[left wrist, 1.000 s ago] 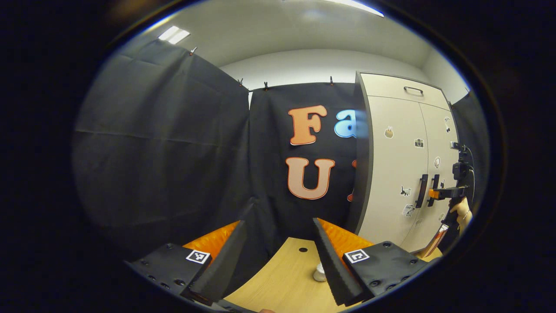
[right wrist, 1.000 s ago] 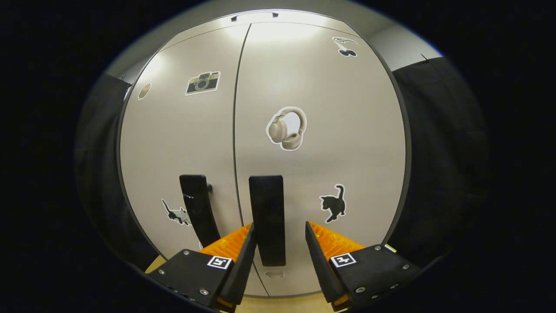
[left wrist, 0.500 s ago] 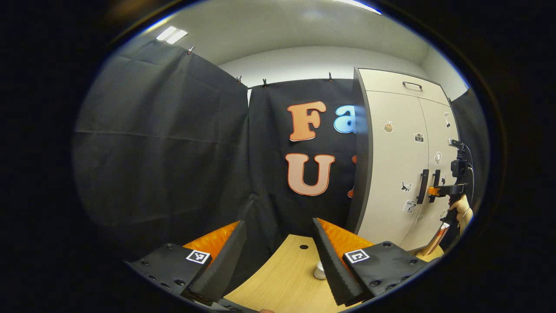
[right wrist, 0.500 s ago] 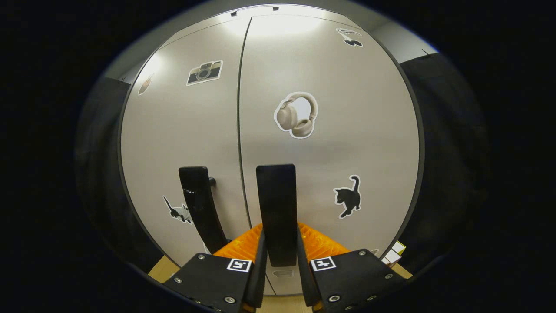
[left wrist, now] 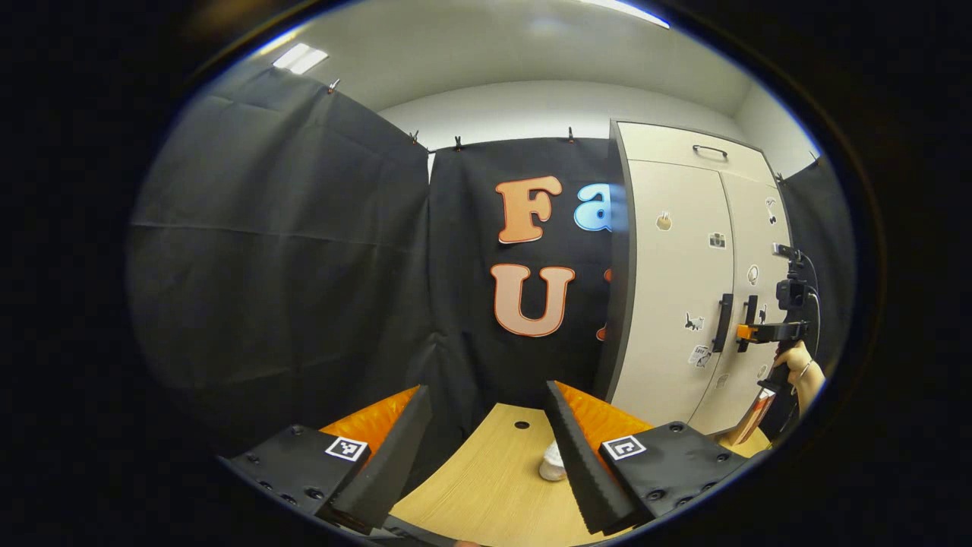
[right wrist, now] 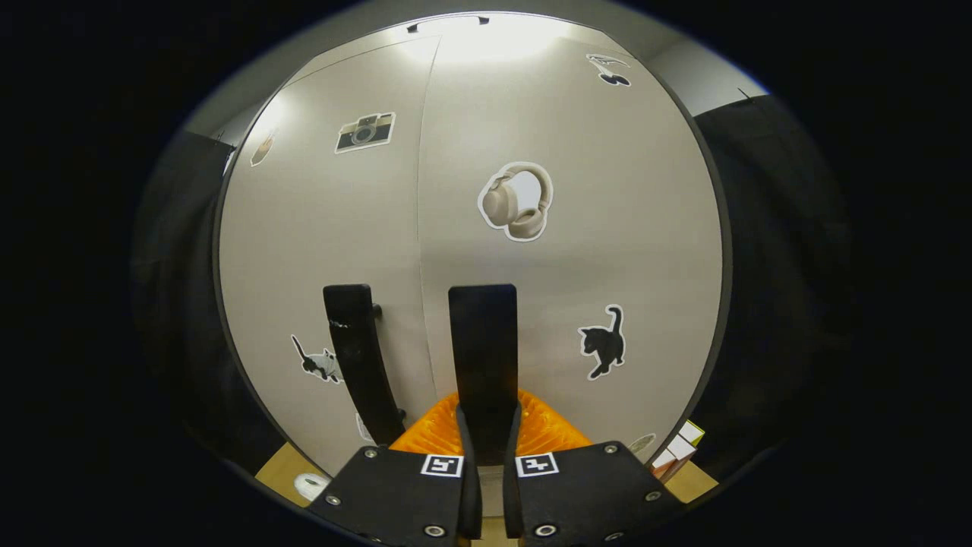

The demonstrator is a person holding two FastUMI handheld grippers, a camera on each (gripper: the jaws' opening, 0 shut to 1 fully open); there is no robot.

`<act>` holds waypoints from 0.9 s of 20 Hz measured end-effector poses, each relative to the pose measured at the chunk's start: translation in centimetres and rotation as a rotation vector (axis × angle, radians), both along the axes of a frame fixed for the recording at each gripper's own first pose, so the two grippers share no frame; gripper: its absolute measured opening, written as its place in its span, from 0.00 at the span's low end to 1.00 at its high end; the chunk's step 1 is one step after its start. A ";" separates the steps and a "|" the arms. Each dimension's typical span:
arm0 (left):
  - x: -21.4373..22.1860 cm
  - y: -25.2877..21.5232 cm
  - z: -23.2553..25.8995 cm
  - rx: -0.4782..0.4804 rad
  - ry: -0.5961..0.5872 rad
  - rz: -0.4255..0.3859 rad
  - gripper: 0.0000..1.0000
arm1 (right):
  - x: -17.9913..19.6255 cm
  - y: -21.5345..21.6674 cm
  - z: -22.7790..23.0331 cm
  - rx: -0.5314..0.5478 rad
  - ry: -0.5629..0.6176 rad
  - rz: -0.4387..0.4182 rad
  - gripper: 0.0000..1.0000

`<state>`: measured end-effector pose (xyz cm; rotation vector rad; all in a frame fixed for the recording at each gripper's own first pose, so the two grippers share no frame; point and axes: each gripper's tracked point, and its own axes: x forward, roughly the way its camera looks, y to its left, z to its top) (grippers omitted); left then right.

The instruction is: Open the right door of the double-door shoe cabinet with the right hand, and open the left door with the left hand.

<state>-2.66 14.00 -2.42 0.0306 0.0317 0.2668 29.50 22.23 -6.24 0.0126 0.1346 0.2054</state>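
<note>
The pale shoe cabinet (left wrist: 668, 289) stands at the right of the left gripper view, both doors looking closed. My right gripper (right wrist: 486, 456) is shut on the black vertical handle (right wrist: 483, 357) of the right door (right wrist: 592, 228). The left door (right wrist: 319, 251) carries its own black handle (right wrist: 357, 357), untouched. In the left gripper view the right gripper (left wrist: 753, 332) sits at the handles, held by a hand (left wrist: 799, 371). My left gripper (left wrist: 486, 456) hangs open over the table, well left of the cabinet, with nothing between its fingers.
A light wooden tabletop (left wrist: 486, 494) with a cable hole (left wrist: 521, 425) and a small white object (left wrist: 551, 465) lies under the left gripper. Small boxes (right wrist: 682, 448) stand by the cabinet's right foot. A white roll (right wrist: 310, 485) lies at its left foot.
The right gripper's fingers closed from either side onto the right door handle. The left gripper view shifted slightly, so the cabinet sits a little further left in it.
</note>
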 end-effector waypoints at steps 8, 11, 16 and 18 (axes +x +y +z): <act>-3.2 -1.7 1.4 0.009 -0.023 -0.025 0.97 | -5.0 -3.2 0.4 -0.015 -0.006 0.015 0.05; -4.1 -2.3 1.9 0.021 -0.029 -0.031 0.96 | -5.6 -4.2 0.6 -0.032 -0.028 0.000 0.05; -5.1 -3.5 3.0 0.031 -0.049 -0.050 0.96 | -6.5 -5.7 0.7 -0.040 -0.036 -0.018 0.05; -5.0 -4.2 3.2 0.026 -0.056 -0.066 0.96 | -6.8 -6.2 0.7 -0.038 -0.035 -0.024 0.05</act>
